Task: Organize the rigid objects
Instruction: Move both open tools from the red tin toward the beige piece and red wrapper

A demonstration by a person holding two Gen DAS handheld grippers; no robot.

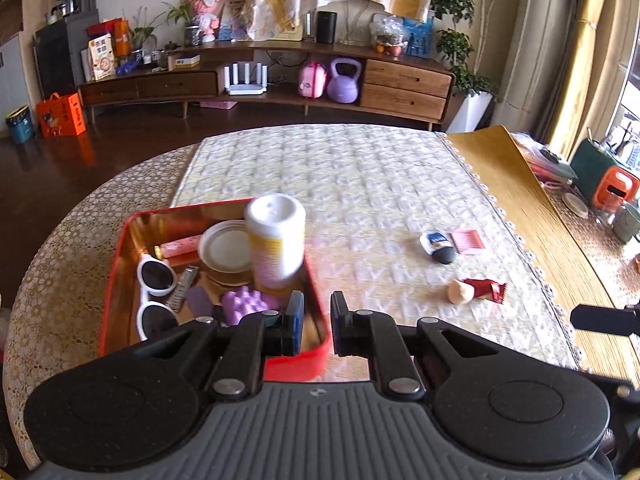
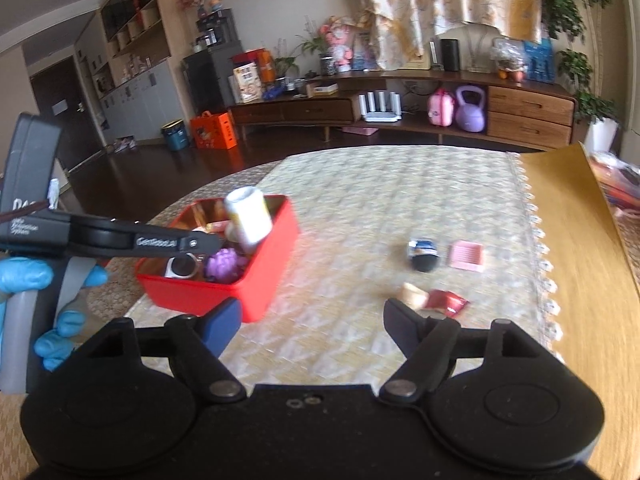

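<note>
A red box (image 1: 116,280) with a gold inside stands on the quilted cloth. It holds a white bottle (image 1: 276,240) with a yellow label, white sunglasses (image 1: 156,276), a purple knobbly toy (image 1: 244,304), a round lid (image 1: 224,248) and other small things. My left gripper (image 1: 316,308) is shut on the box's near right wall, one finger inside and one outside. From the right wrist view the red box (image 2: 260,280) looks tilted, with the left gripper (image 2: 200,242) at its rim and the bottle (image 2: 248,218) leaning. My right gripper (image 2: 314,312) is open and empty, near the box's corner.
On the cloth to the right lie a blue-and-black small item (image 1: 438,246), a pink square (image 1: 468,242) and a red wrapper (image 1: 486,290) beside a cream lump (image 1: 460,292). A wooden mat (image 1: 520,208) and cups (image 1: 624,220) are at the far right. A blue-gloved hand (image 2: 24,276) holds the left gripper.
</note>
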